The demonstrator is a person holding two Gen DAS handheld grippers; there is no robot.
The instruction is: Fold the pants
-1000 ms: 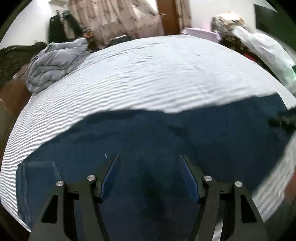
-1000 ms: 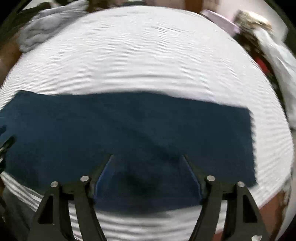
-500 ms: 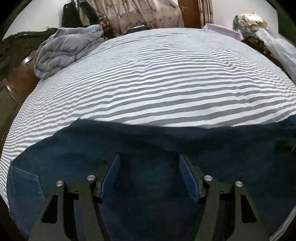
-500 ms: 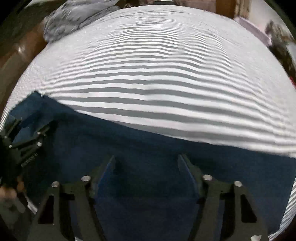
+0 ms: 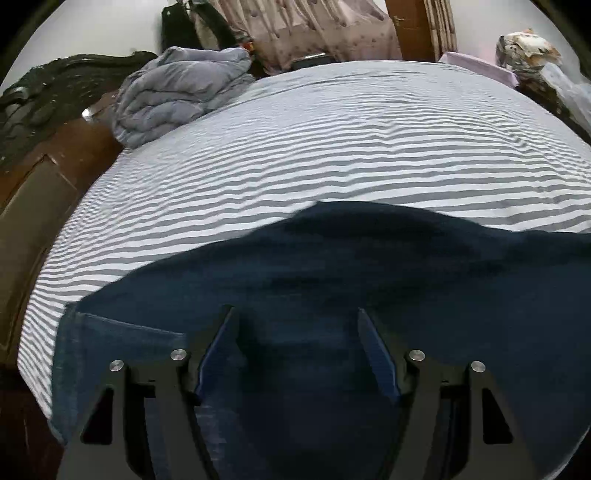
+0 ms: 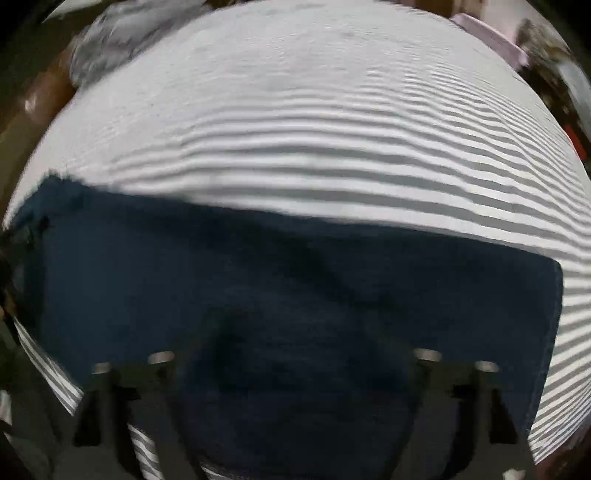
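Dark blue jeans lie flat across the near part of a grey-and-white striped bed. In the left wrist view a back pocket shows at the lower left. My left gripper is open and empty, just above the denim. In the right wrist view the jeans stretch left to right, with a straight leg end at the right. My right gripper is blurred but stands open over the cloth, holding nothing.
A crumpled grey duvet lies at the far left of the bed by a dark wooden headboard. Curtains and cluttered furniture stand beyond the far edge. The bed's near edge lies right under both grippers.
Both cameras have swung. The left view tilted so the jeans' edge rises to the right. The right view turned right, bringing the leg end into sight. Both grippers stayed open.
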